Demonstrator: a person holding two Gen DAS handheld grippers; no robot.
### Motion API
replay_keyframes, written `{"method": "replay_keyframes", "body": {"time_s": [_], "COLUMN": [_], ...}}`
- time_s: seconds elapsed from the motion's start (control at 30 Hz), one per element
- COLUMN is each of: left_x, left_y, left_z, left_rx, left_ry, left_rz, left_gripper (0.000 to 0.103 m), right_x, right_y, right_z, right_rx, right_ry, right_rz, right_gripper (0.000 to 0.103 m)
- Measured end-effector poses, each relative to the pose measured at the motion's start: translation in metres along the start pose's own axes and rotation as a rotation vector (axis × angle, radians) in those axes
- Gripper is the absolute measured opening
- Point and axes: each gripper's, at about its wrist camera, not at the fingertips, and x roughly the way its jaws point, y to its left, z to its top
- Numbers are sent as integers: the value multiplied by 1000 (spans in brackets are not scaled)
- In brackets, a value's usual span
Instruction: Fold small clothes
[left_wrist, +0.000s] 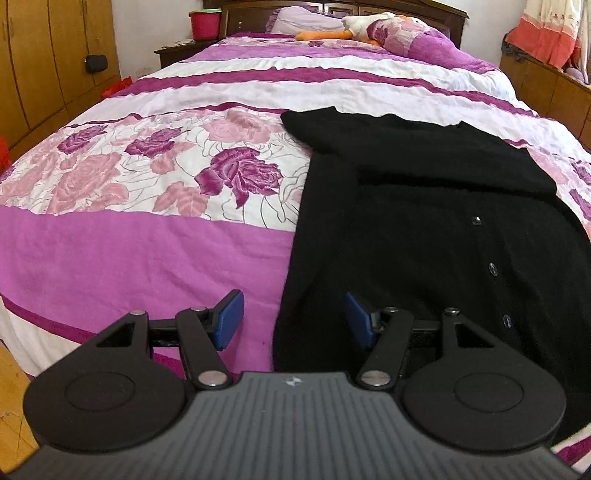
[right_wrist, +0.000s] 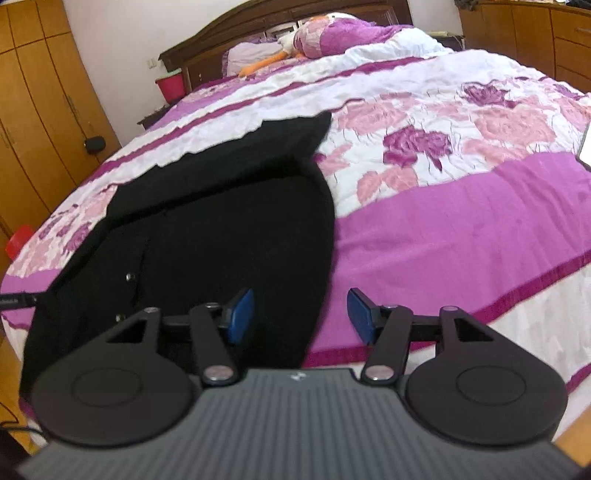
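Nearest the cameras, both grippers stood with their jaws apart and nothing between the blue pads. The left gripper (left_wrist: 291, 321) hung over the near left edge of the black cardigan (left_wrist: 424, 229), its left pad above the bare pink band of the bedspread (left_wrist: 129, 243) and its right pad above the dark knit, so the garment's side edge ran through the gap without being pinched. The right gripper (right_wrist: 301, 317) mirrored this at the opposite side: its left pad sat over the cardigan (right_wrist: 221, 229), its right pad over the bedspread (right_wrist: 461, 221). That straddling pose looked like preparation to take the two bottom corners together for a fold away from the person. The cardigan lay flat near the foot of the bed with its button placket showing and both sleeves seemingly already crossed over the chest. Farther off, a plush toy (left_wrist: 369, 24) rested by the pillows at the headboard.
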Motion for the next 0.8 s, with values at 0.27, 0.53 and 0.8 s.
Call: {"method": "replay_keyframes", "body": {"time_s": [0.27, 0.53, 0.8], "left_x": [8, 5, -1], "left_y": [-3, 5, -2], "left_z": [-13, -17, -29], "left_rx": [24, -24, 52], "left_ry": [24, 50, 57], "left_rz": [41, -53, -116], "left_gripper": [67, 67, 67], "right_x": [1, -5, -12], "right_y": [-7, -9, -13], "right_z": [-17, -28, -35], "right_rx": [36, 69, 110], "right_ry": [44, 36, 49], "right_rz": [18, 89, 156], "right_gripper": [58, 60, 60]}}
